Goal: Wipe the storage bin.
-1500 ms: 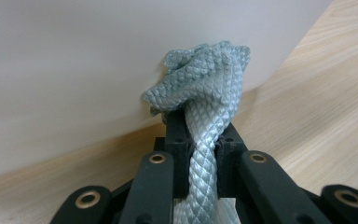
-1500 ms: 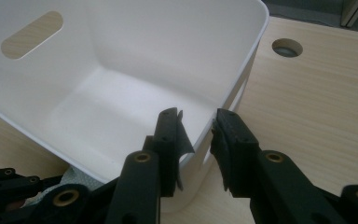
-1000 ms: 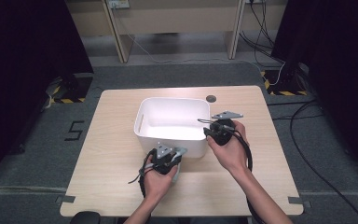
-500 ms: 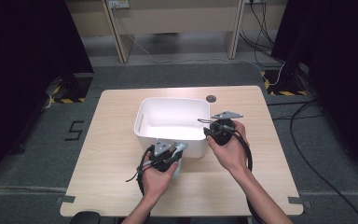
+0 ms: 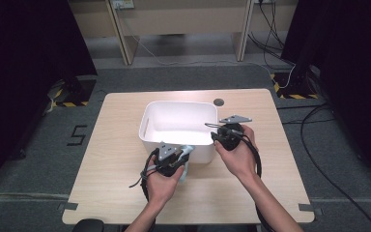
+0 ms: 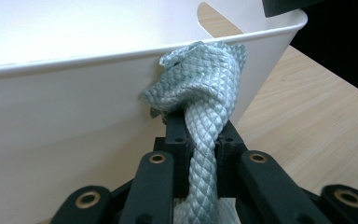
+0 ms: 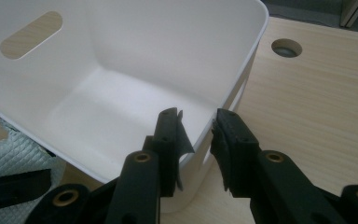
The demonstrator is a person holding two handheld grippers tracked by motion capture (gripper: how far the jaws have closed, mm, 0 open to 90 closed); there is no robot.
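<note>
High view first: my left gripper (image 5: 179,155) sits at the near wall of the white bin (image 5: 147,126), which stands in the middle of the wooden table (image 5: 106,159). Its jaws are clamped tight on a pale green-grey cloth (image 5: 185,153), and the bunched fabric hangs just outside the bin, against its near side.

Left gripper view shows that grip closely. The cloth (image 6: 200,93), quilted in a small scale-like pattern, is squeezed into a narrow rope between my two black jaws, then bulges out above them into a crumpled knot. That knot touches the outer wall of the bin (image 6: 65,130) and reaches its rim. None of the fabric is over the edge.

My right gripper (image 5: 216,134) is at the bin's right-hand wall, near the near corner. In the right gripper view its jaws straddle that rim (image 7: 254,42), one jaw inside, one outside, with the thin plastic wall between them. I cannot tell whether the pads actually press on the wall. Inside, the bin is bare white plastic, with a slot handle (image 7: 30,28) cut in the far side. A corner of the cloth (image 7: 14,154) shows at the lower left, outside the bin. A round grommet hole (image 7: 286,47) lies in the tabletop beyond.
</note>
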